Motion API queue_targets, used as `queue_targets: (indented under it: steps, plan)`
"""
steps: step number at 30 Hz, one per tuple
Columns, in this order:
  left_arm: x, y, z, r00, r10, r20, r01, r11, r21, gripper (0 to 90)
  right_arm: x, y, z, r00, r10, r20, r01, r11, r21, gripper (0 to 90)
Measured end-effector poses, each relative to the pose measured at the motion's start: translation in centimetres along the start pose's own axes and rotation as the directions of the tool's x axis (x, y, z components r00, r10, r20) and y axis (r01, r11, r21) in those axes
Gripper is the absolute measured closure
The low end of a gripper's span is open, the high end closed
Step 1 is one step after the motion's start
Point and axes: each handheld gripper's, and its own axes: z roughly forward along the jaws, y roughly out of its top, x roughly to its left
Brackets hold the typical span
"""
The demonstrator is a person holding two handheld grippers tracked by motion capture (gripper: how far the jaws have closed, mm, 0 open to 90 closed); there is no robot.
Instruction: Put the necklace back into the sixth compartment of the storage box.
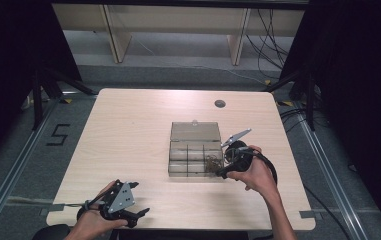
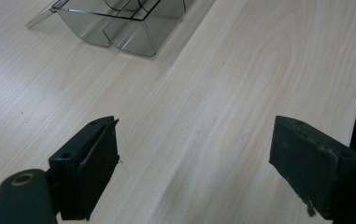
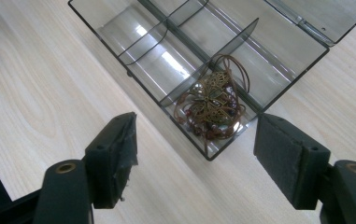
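**Necklace in the organizer box, both grippers empty**

The right gripper [image 3: 196, 140] hovers over the near right corner of the clear compartment box [image 3: 133, 77], jaws spread wide with nothing between them. Below, a brass filigree necklace [image 3: 213, 105] with a brown cord lies coiled in that corner compartment. The box lid [image 1: 195, 132] stands open. The left gripper [image 2: 194, 158], also open and empty, hangs over the wooden table [image 2: 241, 84] near its front edge, well apart from the box.

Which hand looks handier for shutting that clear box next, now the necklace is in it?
Probably the right. The right gripper sits beside the clear box, jaws open just above the necklace, with the lid close behind. The left gripper rests at the table's near edge, well away.
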Motion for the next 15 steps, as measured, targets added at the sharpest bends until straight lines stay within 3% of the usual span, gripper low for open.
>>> queue_targets:
  steps: [3, 4, 5, 6, 9, 10, 11, 12, 15]
  plan:
    - [0.1, 0.0, 0.0, 1.0000, 0.005, -0.008, -0.005, 1.0000, 0.002, 15.0, -0.1, -0.2, -0.3, 1.0000, -0.002, 0.003, 0.002, 1.000, -0.007, 27.9]
    - [0.0, 0.0, 0.0, 0.9999, -0.015, 0.000, 0.015, 0.9998, -0.015, 14.9, -0.1, -0.2, -0.2, 1.0000, 0.007, -0.001, -0.007, 1.000, -0.010, 27.3]
    - [0.0, 0.0, 0.0, 1.0000, 0.003, -0.001, -0.003, 0.9998, -0.018, 15.0, -0.1, -0.4, -0.4, 0.9999, -0.006, -0.016, 0.006, 1.000, -0.025, 25.8]
    - [-0.1, 0.0, -0.1, 0.9999, -0.012, -0.003, 0.012, 0.9998, -0.013, 15.0, -0.1, -0.5, -0.4, 0.9999, 0.010, -0.002, -0.010, 1.000, -0.026, 25.2]
    - [0.0, 0.0, 0.0, 1.0000, -0.002, -0.004, 0.002, 0.9999, -0.013, 15.0, -0.1, -0.7, -0.4, 0.9999, 0.001, -0.011, -0.001, 0.999, -0.044, 23.2]
    - [0.1, 0.0, 0.0, 0.9999, 0.012, -0.004, -0.012, 0.9998, -0.012, 15.0, 0.0, -0.8, -0.4, 0.9996, 0.027, 0.012, -0.027, 0.999, -0.033, 22.9]
    - [0.0, 0.0, 0.0, 1.0000, -0.007, -0.003, 0.007, 0.9999, -0.013, 15.0, 0.0, -1.0, -0.3, 0.9997, 0.024, 0.009, -0.023, 0.999, -0.036, 22.5]
    - [0.0, 0.0, 0.0, 1.0000, 0.005, -0.004, -0.005, 0.9999, -0.013, 15.0, 0.3, -1.3, -0.1, 0.9990, 0.042, -0.011, -0.043, 0.999, -0.033, 21.8]
    - [0.1, 0.0, 0.0, 1.0000, 0.008, -0.002, -0.008, 0.9998, -0.016, 14.9, 0.2, -1.6, 0.0, 0.9997, 0.019, -0.013, -0.020, 0.999, -0.050, 20.6]
